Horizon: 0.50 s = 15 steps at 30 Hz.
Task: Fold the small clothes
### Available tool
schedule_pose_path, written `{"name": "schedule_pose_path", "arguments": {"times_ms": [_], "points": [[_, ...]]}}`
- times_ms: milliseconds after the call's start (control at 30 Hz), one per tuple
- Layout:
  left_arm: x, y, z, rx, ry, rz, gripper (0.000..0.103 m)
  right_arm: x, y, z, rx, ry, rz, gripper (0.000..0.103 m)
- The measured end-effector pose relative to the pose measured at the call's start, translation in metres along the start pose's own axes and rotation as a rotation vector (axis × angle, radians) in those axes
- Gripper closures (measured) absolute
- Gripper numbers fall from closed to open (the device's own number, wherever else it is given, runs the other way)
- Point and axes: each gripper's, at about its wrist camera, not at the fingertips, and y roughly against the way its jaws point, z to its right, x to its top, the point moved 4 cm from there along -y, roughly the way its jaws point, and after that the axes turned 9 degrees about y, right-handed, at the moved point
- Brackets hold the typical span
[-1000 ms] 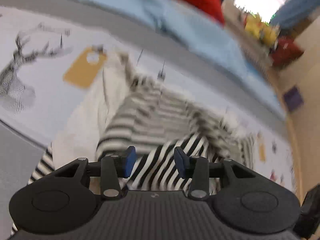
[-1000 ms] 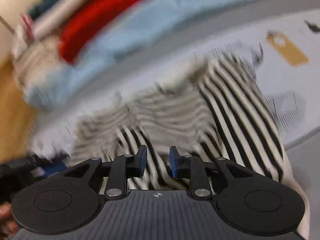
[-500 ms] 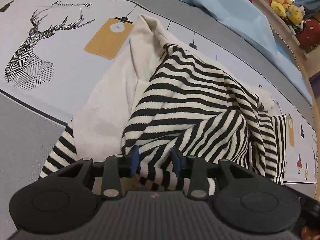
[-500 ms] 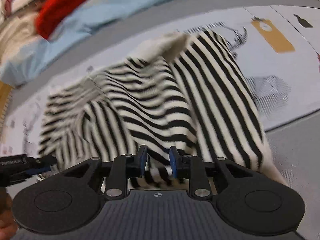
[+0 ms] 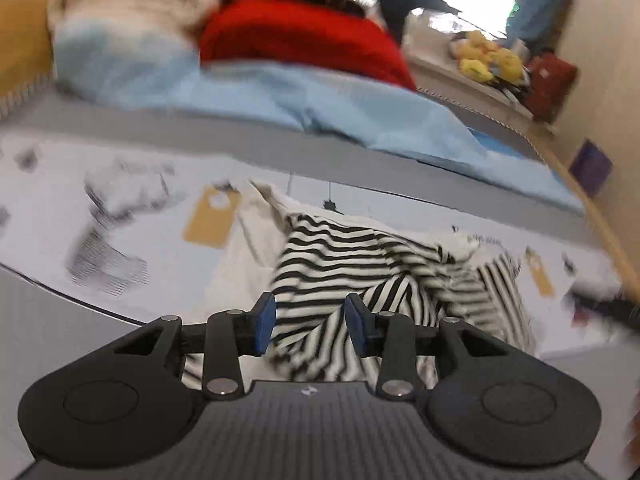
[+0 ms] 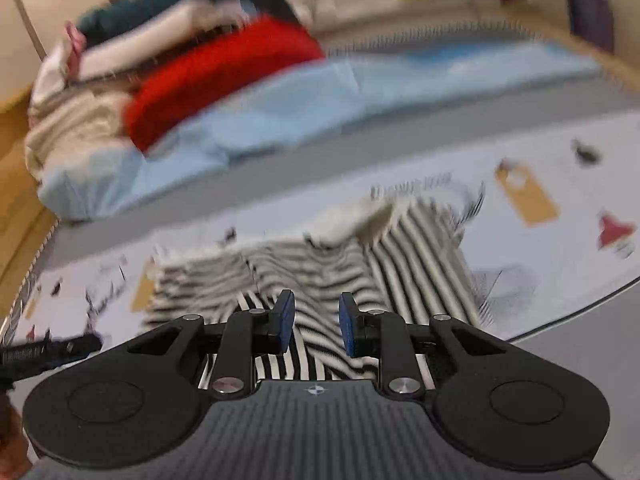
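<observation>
A small black-and-white striped garment [image 5: 352, 264] with a cream lining lies crumpled on the printed white bed cover [image 5: 60, 184]. My left gripper [image 5: 307, 322] is open, its blue pads apart, with striped cloth showing between and below them. My right gripper [image 6: 316, 322] is open too, over the near edge of the same garment [image 6: 400, 256]. Neither is closed on the cloth. The left gripper's tip shows at the left edge of the right wrist view [image 6: 48, 352]. Both views are blurred.
A light blue blanket [image 5: 280, 104] runs across the back of the bed, with a red cloth [image 5: 304, 40] and cream clothes [image 6: 80, 136] piled on it. Yellow plush toys [image 5: 488, 60] sit on a far shelf. A wooden bed frame [image 5: 612, 240] edges the right side.
Both grippers have opened wider and tilted up and back from the striped garment, so more of the bed's far side shows. The garment lies looser on the cover.
</observation>
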Motion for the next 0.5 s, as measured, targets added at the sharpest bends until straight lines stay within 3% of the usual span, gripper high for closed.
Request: {"name": "schedule_pose_path", "arguments": {"times_ms": [167,333,367,433,500], "points": [[-0.039,0.092,-0.014,-0.057,-0.118,0.068,0.056,-0.017,0.100,0.002,-0.042,0.017,0.186,0.078],[-0.076,0.153,-0.041,-0.110,-0.205,0.143,0.057,-0.065,0.179,0.025,-0.123,0.125,0.235,0.078],[-0.085,0.159,-0.051,-0.117,-0.177,0.141,0.060,-0.078,0.191,0.033,-0.135,0.123,0.237,0.078],[-0.095,0.165,-0.069,-0.163,-0.046,0.085,0.086,-0.104,0.210,0.047,-0.156,0.093,0.237,0.078],[-0.103,0.169,-0.084,-0.247,0.117,0.037,0.086,-0.127,0.220,0.060,-0.171,0.031,0.204,0.077]]}}
